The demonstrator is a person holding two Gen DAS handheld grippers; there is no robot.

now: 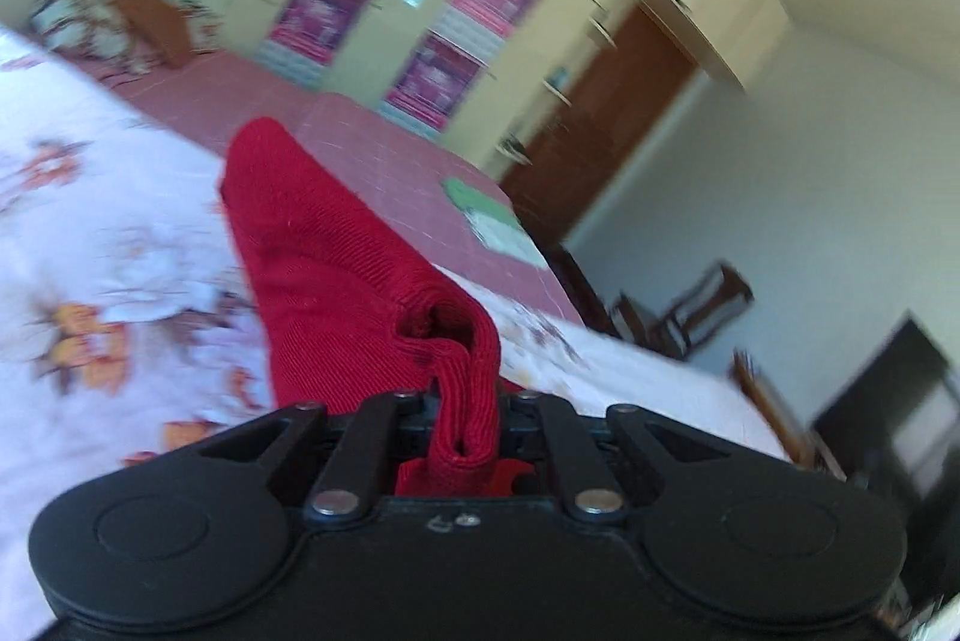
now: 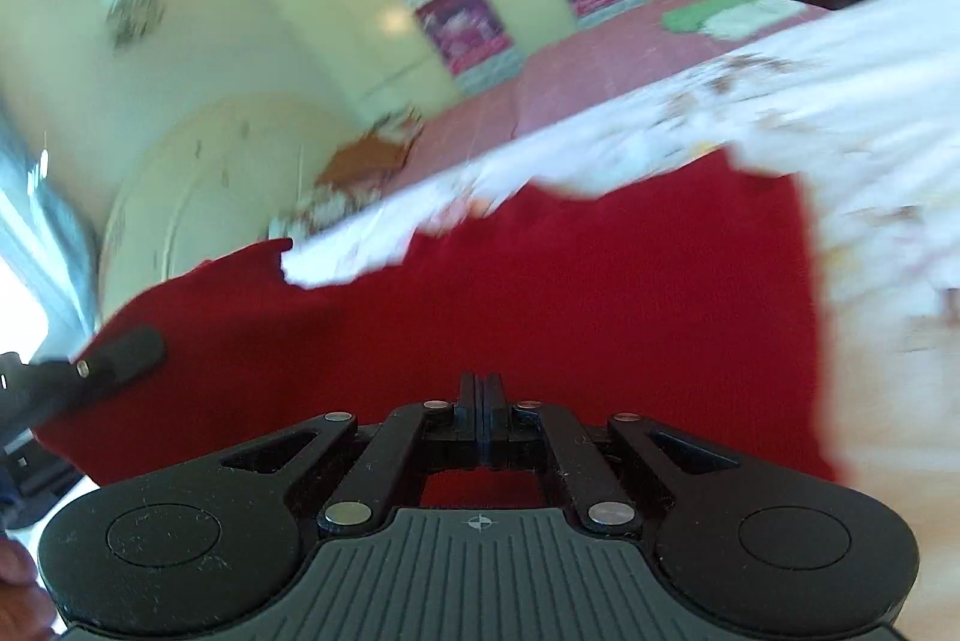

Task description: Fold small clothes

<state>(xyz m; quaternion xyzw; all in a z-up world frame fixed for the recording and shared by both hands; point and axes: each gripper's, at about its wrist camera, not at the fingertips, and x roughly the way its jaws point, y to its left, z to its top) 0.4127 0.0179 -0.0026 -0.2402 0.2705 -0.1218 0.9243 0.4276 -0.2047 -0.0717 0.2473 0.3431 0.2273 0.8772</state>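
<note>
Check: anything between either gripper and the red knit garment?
Nothing visible. The left gripper is already clamped on a bunched edge of the red knit garment; the right gripper is shut directly over it on the floral bedsheet.

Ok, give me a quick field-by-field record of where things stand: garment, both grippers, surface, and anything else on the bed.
garment: red knit cloth, spread in front of the right gripper
left gripper: shut on a bunched ribbed edge of the cloth
right gripper: jaws together, over the cloth; a grip on the fabric cannot be confirmed
surface: white floral sheet over a pink bedcover
other: green and white folded item far on the bed
image quality: motion blur in both views
</note>
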